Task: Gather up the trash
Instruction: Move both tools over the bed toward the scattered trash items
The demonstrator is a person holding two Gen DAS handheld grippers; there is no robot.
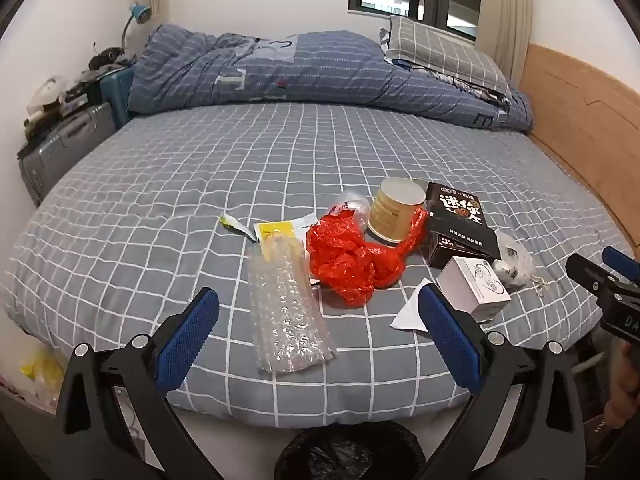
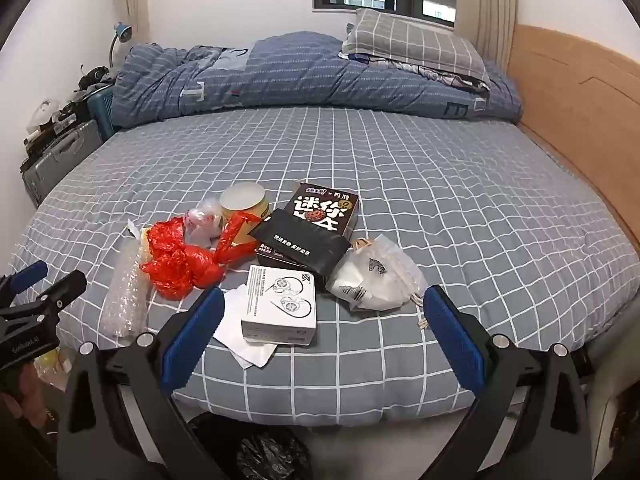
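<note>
Trash lies on the grey checked bed (image 1: pixel 200 168): a bubble wrap sleeve (image 1: pixel 286 304), a red plastic bag (image 1: pixel 352 256), a yellow tub (image 1: pixel 396 210), a black box (image 1: pixel 460 220), a white earphone box (image 1: pixel 476 292), a clear bag (image 1: pixel 514 260), white paper (image 1: pixel 412 312). My left gripper (image 1: pixel 320 316) is open and empty, above the bed's near edge, with the bubble wrap between its fingers. My right gripper (image 2: pixel 326 316) is open and empty, framing the white earphone box (image 2: pixel 280 306) and the clear bag (image 2: pixel 376 276). A black-lined bin (image 1: pixel 348 454) stands below the bed edge.
A folded blue quilt (image 1: pixel 320 72) and a pillow (image 1: pixel 440 48) lie at the far side. A wooden headboard (image 1: pixel 580 120) runs along the right. A grey suitcase (image 1: pixel 64 144) and clutter stand at the left. The bin also shows in the right wrist view (image 2: pixel 260 456).
</note>
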